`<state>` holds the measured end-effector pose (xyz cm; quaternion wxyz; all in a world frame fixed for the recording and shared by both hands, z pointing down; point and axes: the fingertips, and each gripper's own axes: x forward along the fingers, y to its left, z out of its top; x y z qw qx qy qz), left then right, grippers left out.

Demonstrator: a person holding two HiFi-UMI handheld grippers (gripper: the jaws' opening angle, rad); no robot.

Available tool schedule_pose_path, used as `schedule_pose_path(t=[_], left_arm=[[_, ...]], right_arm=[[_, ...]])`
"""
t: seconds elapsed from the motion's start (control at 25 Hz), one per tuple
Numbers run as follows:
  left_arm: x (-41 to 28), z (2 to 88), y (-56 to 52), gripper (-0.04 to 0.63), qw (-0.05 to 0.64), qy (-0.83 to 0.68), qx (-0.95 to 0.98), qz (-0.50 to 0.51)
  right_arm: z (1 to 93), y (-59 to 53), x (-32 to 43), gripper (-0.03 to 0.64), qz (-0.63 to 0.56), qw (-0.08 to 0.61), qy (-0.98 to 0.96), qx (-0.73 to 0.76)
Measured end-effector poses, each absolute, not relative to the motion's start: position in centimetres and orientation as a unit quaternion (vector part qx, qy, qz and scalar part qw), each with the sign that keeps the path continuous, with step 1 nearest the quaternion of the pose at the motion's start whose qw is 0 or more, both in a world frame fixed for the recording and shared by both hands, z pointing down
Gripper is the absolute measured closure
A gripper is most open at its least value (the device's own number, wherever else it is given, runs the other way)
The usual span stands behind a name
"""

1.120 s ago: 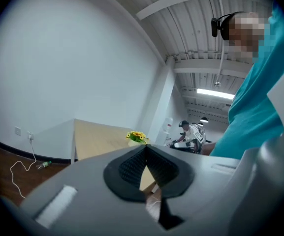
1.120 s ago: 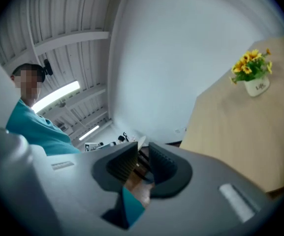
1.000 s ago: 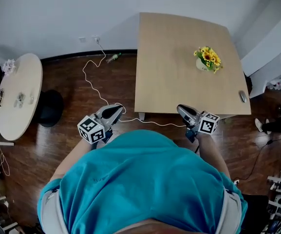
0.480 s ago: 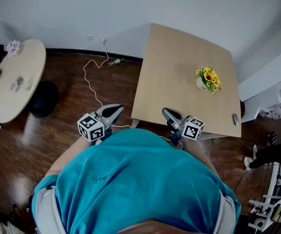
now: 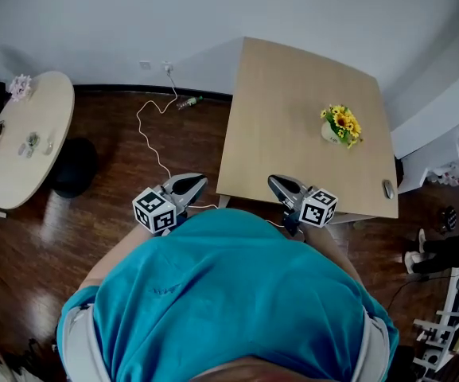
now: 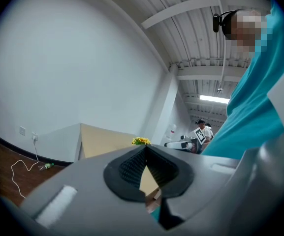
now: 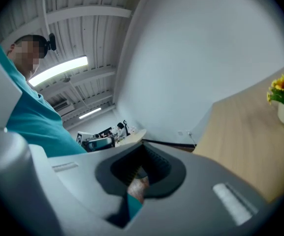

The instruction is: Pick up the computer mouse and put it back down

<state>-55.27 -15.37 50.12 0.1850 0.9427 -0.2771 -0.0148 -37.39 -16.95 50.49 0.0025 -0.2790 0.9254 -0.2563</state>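
Small grey oval computer mouse (image 5: 387, 189) lies at the right edge of the pale, square, matt wooden table (image 5: 293, 126), well apart from both claws; left gripper (image 5: 200, 182) and right gripper (image 5: 274, 182) at the near edge, jaws together, empty; yellow flowers in a white pot (image 5: 339, 125) mid-table; dark glossy plank floor (image 5: 118, 165).

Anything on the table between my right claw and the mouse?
Nothing visible. Bare table lies between the right claw and the computer mouse at its edge; the sunflower pot stands farther back.
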Motion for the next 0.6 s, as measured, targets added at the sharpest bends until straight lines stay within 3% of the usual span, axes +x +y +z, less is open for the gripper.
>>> schedule_pose_path(t=[0.6], left_arm=[[-55.22,50.32,-16.25,0.591,0.187,-0.268,0.945,-0.013]], right_arm=[[50.81,-17.26,-37.62,0.617,-0.249,-0.008,0.927,-0.281]])
